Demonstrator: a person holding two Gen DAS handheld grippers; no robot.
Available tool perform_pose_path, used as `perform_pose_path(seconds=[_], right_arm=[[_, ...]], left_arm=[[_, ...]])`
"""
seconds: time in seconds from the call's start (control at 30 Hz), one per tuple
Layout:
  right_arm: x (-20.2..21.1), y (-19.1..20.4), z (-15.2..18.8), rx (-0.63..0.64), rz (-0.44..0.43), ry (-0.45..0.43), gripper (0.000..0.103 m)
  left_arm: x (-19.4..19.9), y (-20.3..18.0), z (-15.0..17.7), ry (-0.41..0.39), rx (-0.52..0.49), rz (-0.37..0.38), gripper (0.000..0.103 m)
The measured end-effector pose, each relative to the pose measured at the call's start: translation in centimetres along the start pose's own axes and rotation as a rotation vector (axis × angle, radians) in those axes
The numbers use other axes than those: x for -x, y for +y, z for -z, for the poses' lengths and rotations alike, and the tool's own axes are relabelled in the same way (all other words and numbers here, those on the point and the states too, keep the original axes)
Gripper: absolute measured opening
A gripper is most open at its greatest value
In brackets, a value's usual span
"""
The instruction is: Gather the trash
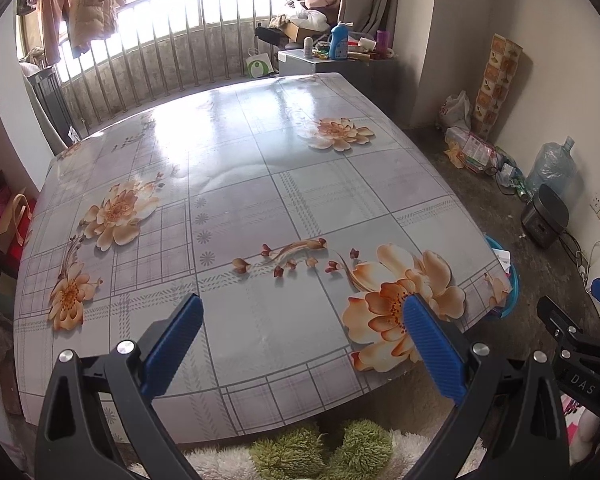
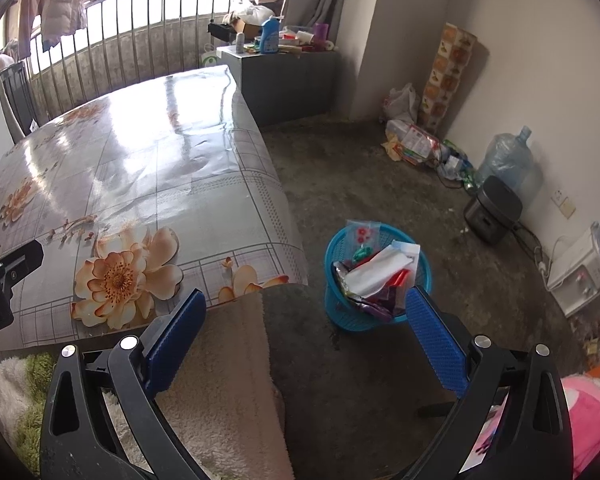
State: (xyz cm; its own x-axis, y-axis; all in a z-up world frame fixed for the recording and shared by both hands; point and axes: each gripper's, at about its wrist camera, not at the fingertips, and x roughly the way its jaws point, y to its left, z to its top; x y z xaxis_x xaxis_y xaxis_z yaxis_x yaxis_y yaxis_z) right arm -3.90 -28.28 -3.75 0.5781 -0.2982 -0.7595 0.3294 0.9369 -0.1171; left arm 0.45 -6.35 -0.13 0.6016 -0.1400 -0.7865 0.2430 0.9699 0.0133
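Observation:
A blue plastic basket (image 2: 342,312) stands on the floor beside the table's right edge, filled with wrappers, a white paper and a small clear bag (image 2: 374,268). Its rim also shows past the table edge in the left wrist view (image 1: 510,300). My right gripper (image 2: 304,300) is open and empty, held above the floor and table corner, just left of the basket. My left gripper (image 1: 302,306) is open and empty over the near part of the table (image 1: 260,184). The table has a glossy floral cover with nothing on it.
A grey cabinet (image 2: 288,76) with bottles stands past the table's far end. Bags and wrappers (image 2: 416,140), a water jug (image 2: 508,164) and a black cooker (image 2: 492,210) line the right wall. A fluffy cushion (image 1: 324,452) lies at the near edge.

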Motion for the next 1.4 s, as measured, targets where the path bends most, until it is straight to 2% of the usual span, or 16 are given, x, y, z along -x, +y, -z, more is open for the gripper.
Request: perform_pose_path(seconds=[0.4, 1.4], right_arm=[[-0.25, -0.18, -0.04, -0.005, 0.001, 0.008, 0.096], [-0.29, -0.30, -0.22, -0.004, 0.000, 0.003, 0.096]], left_arm=[[-0.44, -0.34, 0.08, 0.024, -0.016, 0.004, 0.098], [-0.60, -0.54, 0.27, 0.029, -0.026, 0.006, 0.098]])
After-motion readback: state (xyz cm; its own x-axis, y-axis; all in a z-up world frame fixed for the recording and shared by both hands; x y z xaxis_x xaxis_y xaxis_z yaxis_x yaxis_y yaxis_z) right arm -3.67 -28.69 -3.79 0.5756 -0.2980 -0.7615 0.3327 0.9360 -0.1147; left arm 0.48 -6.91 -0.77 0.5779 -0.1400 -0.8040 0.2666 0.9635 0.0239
